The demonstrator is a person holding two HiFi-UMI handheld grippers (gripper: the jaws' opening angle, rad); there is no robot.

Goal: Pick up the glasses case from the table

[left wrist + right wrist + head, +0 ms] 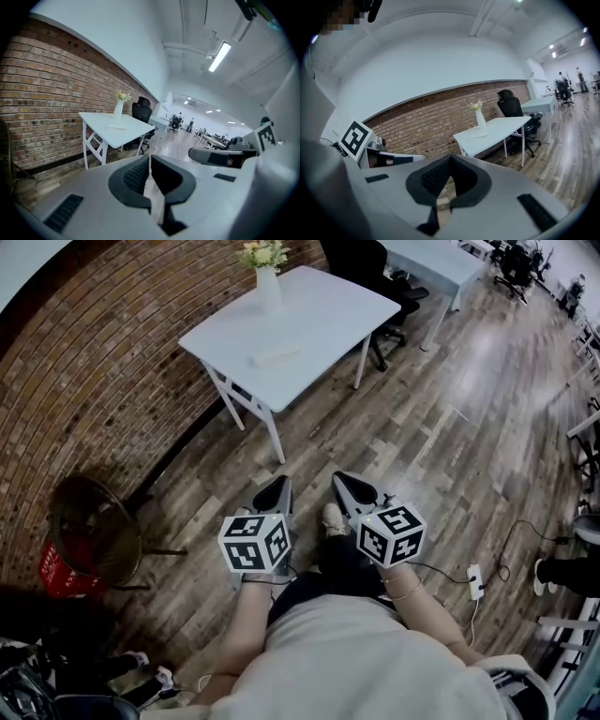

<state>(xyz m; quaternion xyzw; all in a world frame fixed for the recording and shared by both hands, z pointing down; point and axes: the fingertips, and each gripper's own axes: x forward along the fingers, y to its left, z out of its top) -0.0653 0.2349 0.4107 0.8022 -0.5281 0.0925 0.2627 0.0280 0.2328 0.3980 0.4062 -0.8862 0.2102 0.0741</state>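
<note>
The glasses case [275,356] is a flat, pale oblong lying on the white table [319,324], in front of a white vase of flowers [267,282]. Both grippers are held over the wooden floor, well short of the table, pointing toward it. My left gripper [281,484] is shut with nothing between its jaws; my right gripper [340,477] is likewise shut and empty. In the left gripper view the case [117,127] shows far beyond the closed jaws [149,158]. In the right gripper view the case [478,137] lies beyond the closed tips [450,160].
A brick wall [84,381] runs behind the table. A black office chair [389,287] stands at the table's far side, by another desk [441,259]. A wicker chair [94,521] and a red basket [58,573] stand left. A power strip [475,582] lies on the floor to the right.
</note>
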